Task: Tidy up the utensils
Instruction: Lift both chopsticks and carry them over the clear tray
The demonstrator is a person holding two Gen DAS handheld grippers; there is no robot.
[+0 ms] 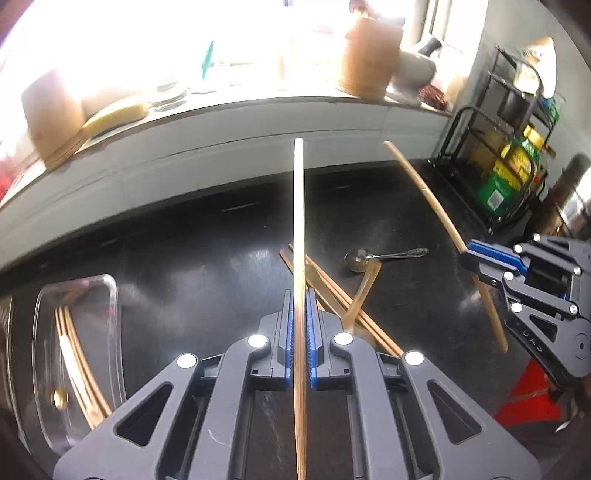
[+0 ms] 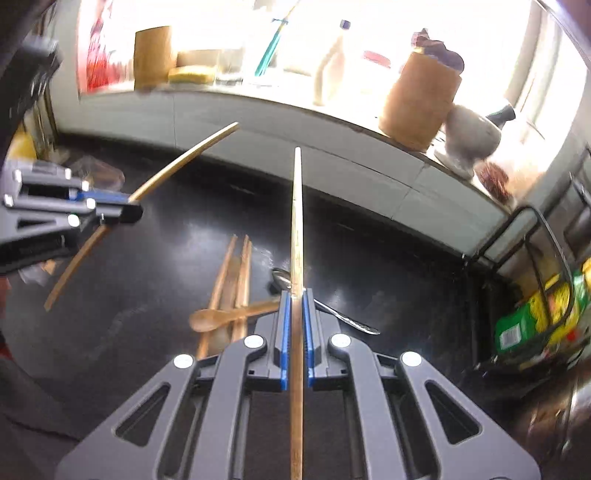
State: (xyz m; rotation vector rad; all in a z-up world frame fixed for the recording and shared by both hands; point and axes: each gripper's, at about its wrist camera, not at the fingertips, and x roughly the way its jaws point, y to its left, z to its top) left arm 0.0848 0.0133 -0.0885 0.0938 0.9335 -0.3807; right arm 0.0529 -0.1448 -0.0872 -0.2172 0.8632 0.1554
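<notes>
Black surface (image 1: 192, 258). Clear tray (image 1: 110, 295), left edge, holding chopsticks. Left tongs (image 1: 300, 306) clamped on one chopstick (image 1: 298, 206), raised. Right tongs (image 2: 296, 306) clamped on another chopstick (image 2: 296, 206), raised. Mid-surface: loose chopsticks (image 2: 236, 273), wooden spoon (image 2: 207, 320), metal spoon (image 1: 384, 255).

Beyond the fingers a glossy black countertop (image 1: 207, 251) runs to a low band of pale grey tile (image 1: 229, 136), topped by a light sill (image 2: 258, 92) under a window blown out by daylight. On that sill, ahead and to the right, stand a round wooden block (image 2: 417, 107) and a pale vase (image 2: 469, 136); farther left stand another wooden block (image 2: 153, 55) and a yellow sponge (image 2: 192, 75). At the far right a black wire rack (image 1: 495, 155) holds green and yellow packets against a grey wall (image 1: 517, 22).
</notes>
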